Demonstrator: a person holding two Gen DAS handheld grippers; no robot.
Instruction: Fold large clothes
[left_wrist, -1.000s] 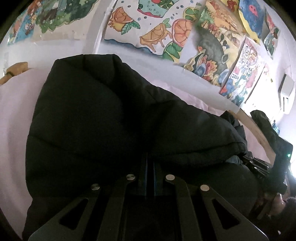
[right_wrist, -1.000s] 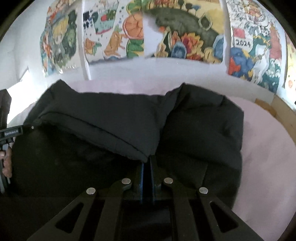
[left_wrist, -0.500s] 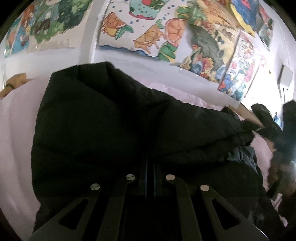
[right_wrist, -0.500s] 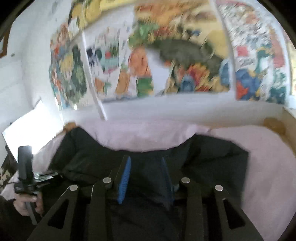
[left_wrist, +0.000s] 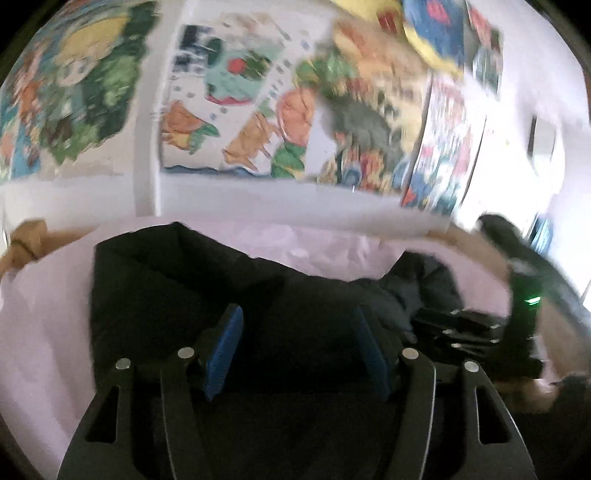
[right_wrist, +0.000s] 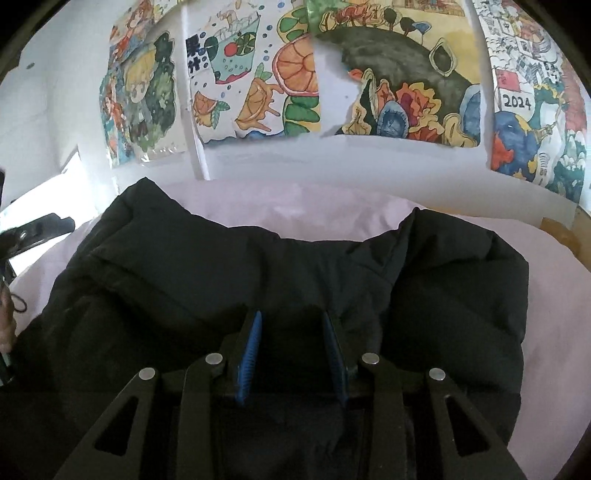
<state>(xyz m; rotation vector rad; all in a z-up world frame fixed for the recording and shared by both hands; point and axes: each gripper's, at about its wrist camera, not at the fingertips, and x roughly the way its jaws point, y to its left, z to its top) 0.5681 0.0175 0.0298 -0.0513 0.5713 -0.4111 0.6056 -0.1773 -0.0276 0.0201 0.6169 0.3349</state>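
Bare pink bedsheet (right_wrist: 303, 199) beyond the black padded jacket (right_wrist: 258, 266), a clear strip running along the foot of the wall. More open sheet right of the jacket, out to the wooden bed edge (right_wrist: 565, 232). Straight ahead, blocked by the white wall, hung with paintings (right_wrist: 399, 85). On the left side, open sheet (left_wrist: 44, 314) up to a brown object (left_wrist: 29, 240) at the wall. Bulk of the jacket filling the middle. Right gripper (left_wrist: 454, 332) close beside the jacket's right end in the left wrist view, crowding that flank.
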